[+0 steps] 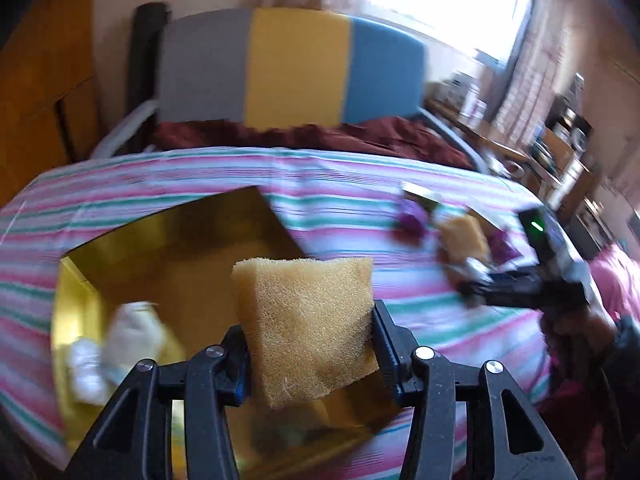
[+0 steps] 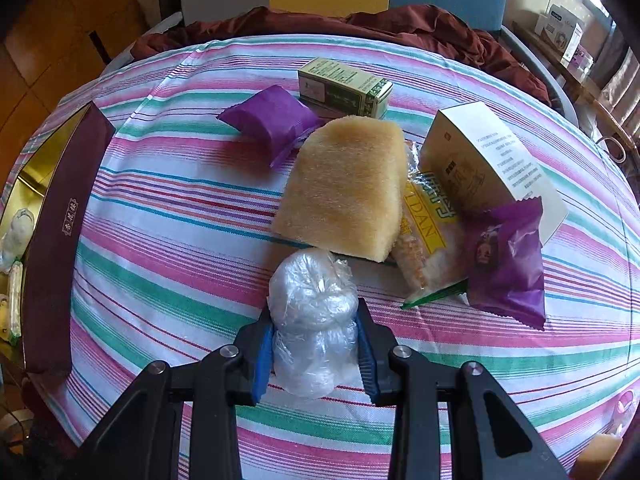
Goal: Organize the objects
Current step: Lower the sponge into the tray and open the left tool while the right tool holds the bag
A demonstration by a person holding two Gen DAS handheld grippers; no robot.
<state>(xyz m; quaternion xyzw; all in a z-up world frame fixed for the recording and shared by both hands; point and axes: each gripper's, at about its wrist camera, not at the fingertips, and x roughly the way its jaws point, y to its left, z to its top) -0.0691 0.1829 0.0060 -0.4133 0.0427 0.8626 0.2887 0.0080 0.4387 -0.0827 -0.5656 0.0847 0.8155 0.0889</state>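
My left gripper (image 1: 308, 350) is shut on a yellow sponge (image 1: 306, 328) and holds it above the gold-lined open box (image 1: 132, 240), which holds white wrapped items (image 1: 120, 344). My right gripper (image 2: 316, 354) is shut on a clear plastic-wrapped bundle (image 2: 314, 320) just above the striped bedsheet (image 2: 160, 240). Ahead of it lie a second yellow sponge (image 2: 346, 188), two purple packets (image 2: 272, 120) (image 2: 508, 260), a green box (image 2: 344, 86), a white box (image 2: 492, 168) and a yellow snack bag (image 2: 428, 236). The right gripper also shows in the left wrist view (image 1: 472, 292).
The box's maroon wall (image 2: 60, 220) stands at the left of the right wrist view. A dark red blanket (image 2: 360, 24) and a grey, yellow and blue headboard (image 1: 288, 68) lie beyond the sheet. Shelves with clutter (image 1: 560, 148) stand at the right.
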